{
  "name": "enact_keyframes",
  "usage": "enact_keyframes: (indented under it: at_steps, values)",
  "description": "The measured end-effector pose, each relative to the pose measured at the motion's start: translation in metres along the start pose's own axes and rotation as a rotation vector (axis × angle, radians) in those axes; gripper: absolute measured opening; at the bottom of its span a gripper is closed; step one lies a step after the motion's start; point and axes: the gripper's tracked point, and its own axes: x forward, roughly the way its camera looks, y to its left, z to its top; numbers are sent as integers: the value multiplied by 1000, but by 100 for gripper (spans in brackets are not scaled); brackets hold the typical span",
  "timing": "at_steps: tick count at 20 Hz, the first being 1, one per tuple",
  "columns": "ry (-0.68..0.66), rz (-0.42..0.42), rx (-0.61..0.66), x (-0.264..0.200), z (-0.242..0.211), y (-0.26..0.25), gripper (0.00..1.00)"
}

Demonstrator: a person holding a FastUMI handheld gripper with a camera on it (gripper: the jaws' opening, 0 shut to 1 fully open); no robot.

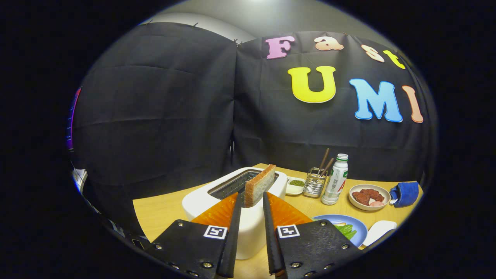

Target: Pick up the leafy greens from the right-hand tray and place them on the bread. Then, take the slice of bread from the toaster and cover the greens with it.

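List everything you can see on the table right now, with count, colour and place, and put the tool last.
toaster: 1, white, just ahead of the fingers
bread slice: 1, brown crust, standing in the toaster slot, just beyond the fingertips
small dish: 1, white with green bits, right of the toaster
metal holder: 1, silvery, brown sticks in it, beside the small dish
bottle: 1, white with green cap, right of the holder
bowl: 1, cream, reddish pieces inside, right of the bottle
blue cloth: 1, far right
blue plate: 1, near right, holds leafy greens
table: 1, light wood
tool: 1, fingers apart, either side of the bread, not pressing it
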Motion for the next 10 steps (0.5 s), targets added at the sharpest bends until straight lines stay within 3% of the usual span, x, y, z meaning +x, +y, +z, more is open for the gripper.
enact_keyframes:
  at_steps: [10]
  values:
    - [30, -142, -2, 37, 4, -9, 33]
